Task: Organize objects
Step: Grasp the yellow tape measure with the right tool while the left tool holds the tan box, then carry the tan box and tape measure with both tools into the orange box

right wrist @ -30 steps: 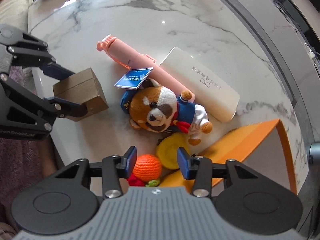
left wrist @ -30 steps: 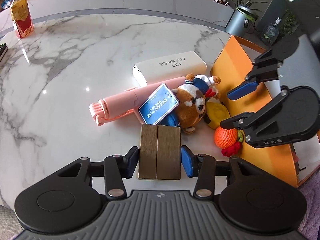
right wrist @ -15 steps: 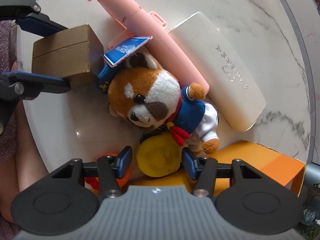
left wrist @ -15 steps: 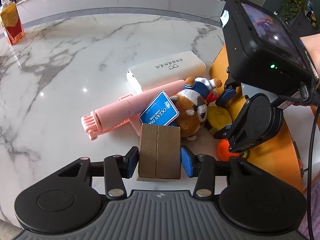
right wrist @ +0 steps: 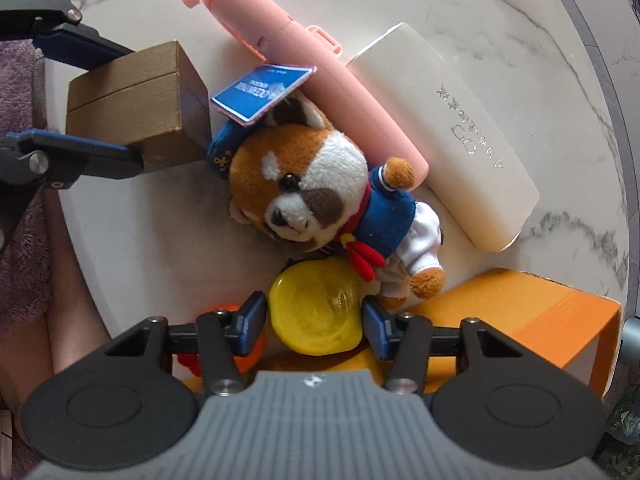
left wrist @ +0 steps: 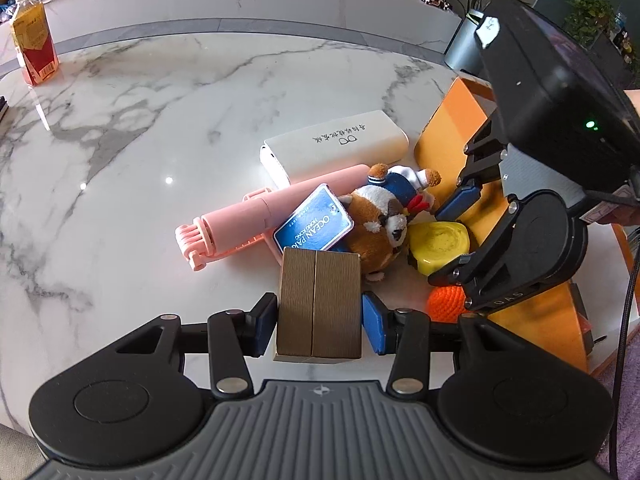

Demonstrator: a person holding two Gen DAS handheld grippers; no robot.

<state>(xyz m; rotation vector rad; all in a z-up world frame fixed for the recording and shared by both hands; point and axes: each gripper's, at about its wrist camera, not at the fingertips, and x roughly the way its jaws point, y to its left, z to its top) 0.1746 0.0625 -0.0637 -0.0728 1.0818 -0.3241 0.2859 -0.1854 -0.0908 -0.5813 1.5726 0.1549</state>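
My left gripper (left wrist: 319, 322) is shut on a brown cardboard box (left wrist: 319, 302), which rests on the marble table (left wrist: 160, 120); the box also shows in the right wrist view (right wrist: 136, 96). My right gripper (right wrist: 314, 320) is open, with its jaws on either side of a yellow round dish (right wrist: 316, 308), which also shows in the left wrist view (left wrist: 438, 244). A plush red panda in a sailor suit (right wrist: 320, 196) lies just beyond the dish. An orange knitted ball (left wrist: 446, 306) sits beside the left finger of the right gripper.
A pink selfie stick (right wrist: 304, 68) with a blue tag (right wrist: 260, 92) and a white case (right wrist: 448, 136) lie behind the plush. An orange box (right wrist: 520, 308) stands at the right. A juice carton (left wrist: 34, 46) stands far left. The table edge is near.
My right gripper has moved from the orange ball to straddle the yellow dish and come lower. The left gripper has held the box still.
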